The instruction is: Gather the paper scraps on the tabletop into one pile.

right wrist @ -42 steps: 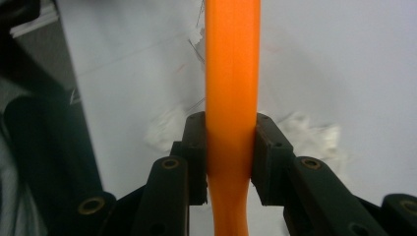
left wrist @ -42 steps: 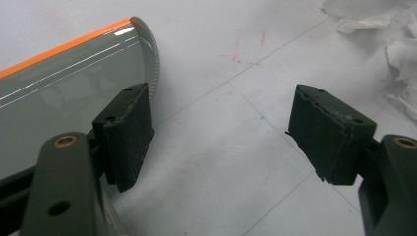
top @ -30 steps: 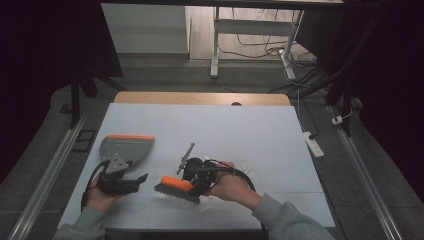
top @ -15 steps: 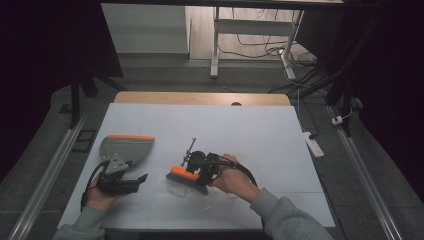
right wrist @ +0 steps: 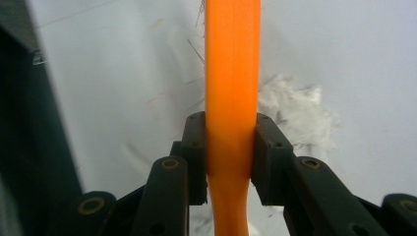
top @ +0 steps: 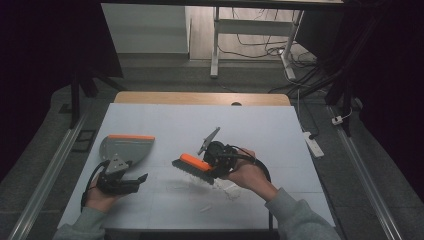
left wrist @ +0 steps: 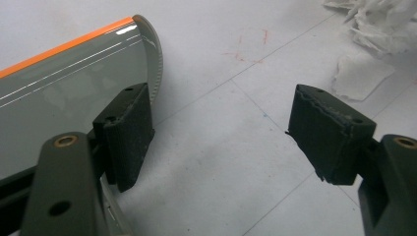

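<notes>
Now your right claw [top: 207,165] has slid the little brush [top: 192,164] across the table [top: 260,125]. A second ago the brush was lower and closer to you. It has moved up the table and a bit toward the paper bits. That looks like a sweeping stroke, so the job of pushing the scraps [top: 227,186] together is under way. The dustpan [top: 125,147] has not moved, and your left hand [top: 97,197] has stayed put too.

Your right claw is pinching the brush. In the right gripper view, the two black pads press on both sides of the orange handle [right wrist: 231,88], and the handle runs straight up between them. A crumpled white paper wad [right wrist: 295,113] lies on the table just past the handle.

Your left claw [left wrist: 219,132] is spread wide with nothing between its pads. It sits right next to the dustpan's edge [left wrist: 152,59], and one pad is over the grey pan. It is not holding the pan yet.

The brush has a bright orange top and dark bristles under it. The dustpan is grey with an orange strip along its far rim. Torn white paper [left wrist: 364,73] lies near the left claw as well, so there is more to sweep.
</notes>
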`<state>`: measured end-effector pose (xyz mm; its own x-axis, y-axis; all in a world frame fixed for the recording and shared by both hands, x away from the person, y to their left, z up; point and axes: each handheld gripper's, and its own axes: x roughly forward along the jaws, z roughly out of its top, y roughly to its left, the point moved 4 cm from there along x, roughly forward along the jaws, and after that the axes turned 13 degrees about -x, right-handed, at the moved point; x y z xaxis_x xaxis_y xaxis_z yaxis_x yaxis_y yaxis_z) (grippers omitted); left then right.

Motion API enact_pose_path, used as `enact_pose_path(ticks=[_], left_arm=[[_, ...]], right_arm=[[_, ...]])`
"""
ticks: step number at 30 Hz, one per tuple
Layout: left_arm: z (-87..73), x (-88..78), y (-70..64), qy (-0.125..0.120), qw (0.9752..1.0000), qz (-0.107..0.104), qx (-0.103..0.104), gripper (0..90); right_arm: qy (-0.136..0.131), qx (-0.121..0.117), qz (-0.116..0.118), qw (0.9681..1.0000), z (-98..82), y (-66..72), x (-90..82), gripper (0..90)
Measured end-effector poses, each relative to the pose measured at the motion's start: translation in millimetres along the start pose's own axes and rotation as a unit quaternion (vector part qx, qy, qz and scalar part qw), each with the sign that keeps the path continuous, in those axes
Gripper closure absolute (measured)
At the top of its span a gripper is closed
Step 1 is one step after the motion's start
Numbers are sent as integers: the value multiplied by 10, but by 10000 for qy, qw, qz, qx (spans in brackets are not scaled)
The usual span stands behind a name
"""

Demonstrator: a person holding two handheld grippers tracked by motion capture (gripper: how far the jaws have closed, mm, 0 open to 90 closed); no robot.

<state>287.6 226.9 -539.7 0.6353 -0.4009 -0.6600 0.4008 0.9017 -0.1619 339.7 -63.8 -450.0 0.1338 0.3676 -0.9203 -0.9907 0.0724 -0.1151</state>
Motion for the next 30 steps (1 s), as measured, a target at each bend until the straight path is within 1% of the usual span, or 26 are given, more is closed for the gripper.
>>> enact_pose_path(ticks=[1, 2, 4, 5, 6, 7, 9, 10, 11, 12, 13, 14, 15, 16, 17, 18, 19, 20, 21, 22, 24, 25, 26, 28, 29, 30], left_arm=[[0, 0, -1, 0, 10000, 2, -2, 255], [1, 1, -3, 4, 10000, 3, -3, 255], [2, 2, -6, 6, 10000, 2, 6, 255], [3, 2, -6, 11, 10000, 10, 13, 255], [3, 3, -7, 15, 10000, 7, 11, 255], [4, 5, -8, 16, 10000, 12, 13, 255], [4, 10, -9, 22, 10000, 12, 18, 255], [4, 11, -9, 25, 10000, 13, 20, 255], [4, 12, -10, 26, 10000, 13, 19, 255], [5, 12, -11, 24, 10000, 13, 21, 255], [6, 12, -12, 22, 10000, 12, 19, 255], [6, 13, -14, 19, 10000, 11, 17, 255], [6, 14, -16, 19, 10000, 8, 15, 255], [6, 15, -18, 20, 10000, 10, 17, 255], [6, 15, -19, 24, 10000, 18, 21, 255], [5, 15, -19, 25, 10000, 18, 21, 255], [5, 13, -17, 23, 10000, 12, 23, 255], [5, 13, -17, 23, 10000, 12, 23, 255], [6, 12, -14, 21, 10000, 10, 20, 255], [6, 12, -14, 21, 10000, 10, 20, 255], [5, 14, -12, 29, 10000, 11, 24, 255], [4, 15, -14, 26, 10000, 5, 19, 255], [4, 16, -13, 28, 10000, 9, 25, 255], [3, 18, -13, 30, 10000, 6, 21, 255], [3, 18, -13, 30, 10000, 6, 22, 255], [3, 17, -12, 29, 10000, 4, 24, 255]], right_arm=[[-51, -72, 86, 9999, -38, 56, -38, 705], [-51, -72, 86, 9999, -38, 56, -38, 705], [-22, -132, 151, 9998, -86, 110, -45, 705], [66, -209, 219, 9995, -140, 170, -29, 705], [66, -209, 219, 9995, -140, 170, -29, 705], [154, -211, 317, 9992, -191, 234, -10, 705], [188, -236, 359, 9989, -214, 261, 2, 705], [286, -337, 469, 9979, -253, 315, 22, 705], [357, -328, 518, 9975, -266, 348, 32, 705], [357, -328, 518, 9975, -266, 348, 32, 705], [417, -363, 492, 9973, -280, 368, 46, 705], [558, -479, 587, 9956, -306, 390, 83, 705], [558, -479, 587, 9956, -306, 390, 83, 705], [630, -601, 585, 9945, -325, 388, 144, 705], [630, -601, 585, 9945, -325, 388, 144, 705], [726, -632, 570, 9937, -335, 384, 168, 705], [734, -631, 474, 9942, -331, 348, 202, 705], [734, -631, 474, 9942, -331, 348, 202, 705], [787, -650, 414, 9939, -320, 296, 218, 705], [787, -650, 414, 9939, -320, 296, 218, 705], [839, -604, 358, 9940, -301, 197, 247, 705], [839, -604, 358, 9940, -301, 197, 247, 705], [895, -577, 243, 9940, -286, 116, 264, 705], [889, -548, 109, 9945, -268, 35, 278, 705], [889, -548, 109, 9945, -268, 35, 278, 705], [898, -533, 55, 9945, -263, -7, 285, 705]])
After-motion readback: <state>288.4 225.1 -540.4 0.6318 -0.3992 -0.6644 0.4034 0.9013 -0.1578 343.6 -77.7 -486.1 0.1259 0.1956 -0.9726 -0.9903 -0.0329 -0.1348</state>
